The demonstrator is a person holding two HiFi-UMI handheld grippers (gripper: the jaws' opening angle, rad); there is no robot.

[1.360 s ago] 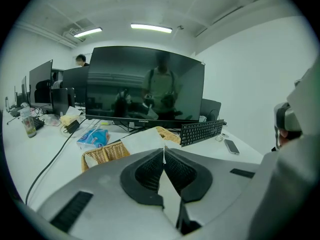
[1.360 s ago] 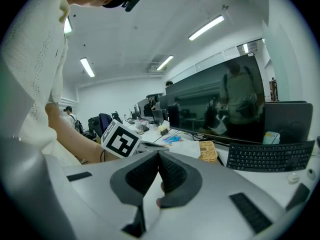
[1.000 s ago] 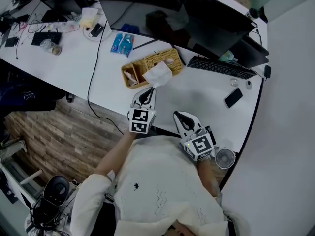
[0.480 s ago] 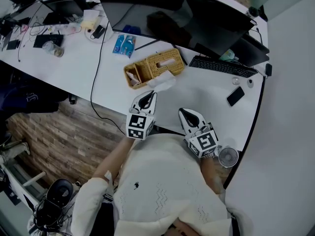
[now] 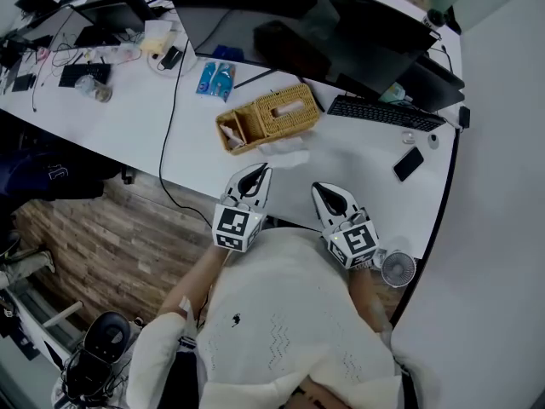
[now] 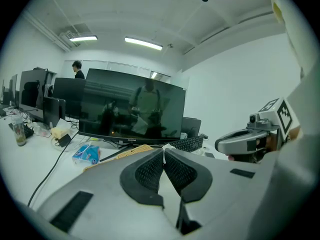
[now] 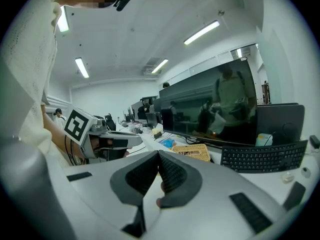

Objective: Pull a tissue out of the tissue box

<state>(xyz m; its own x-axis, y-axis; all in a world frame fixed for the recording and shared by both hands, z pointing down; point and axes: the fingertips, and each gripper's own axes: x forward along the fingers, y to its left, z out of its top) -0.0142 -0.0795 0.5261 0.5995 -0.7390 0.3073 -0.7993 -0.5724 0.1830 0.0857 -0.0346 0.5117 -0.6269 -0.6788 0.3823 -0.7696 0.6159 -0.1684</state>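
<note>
Bare table (image 5: 358, 156) lies between the wicker tissue box (image 5: 271, 116), keyboard (image 5: 383, 113) and phone (image 5: 409, 164), seemingly unobstructed.

Ceiling tubes (image 6: 143, 43) high above the left hand-held gripper (image 6: 164, 154) give even, cool light; the tissue (image 6: 163, 149) sliver at its tips shines white. The monitor (image 6: 132, 109) beyond it mirrors the room. Both gripper views bulge, with black corners. The head view is dimmer, the desk (image 5: 366, 169) pale, shadows soft.

White desk (image 5: 366, 177) — wicker tissue box (image 5: 271, 116), tissue (image 5: 289, 154), kbd (image 5: 383, 113), phone (image 5: 408, 164), blue pkt (image 5: 214, 78).
</note>
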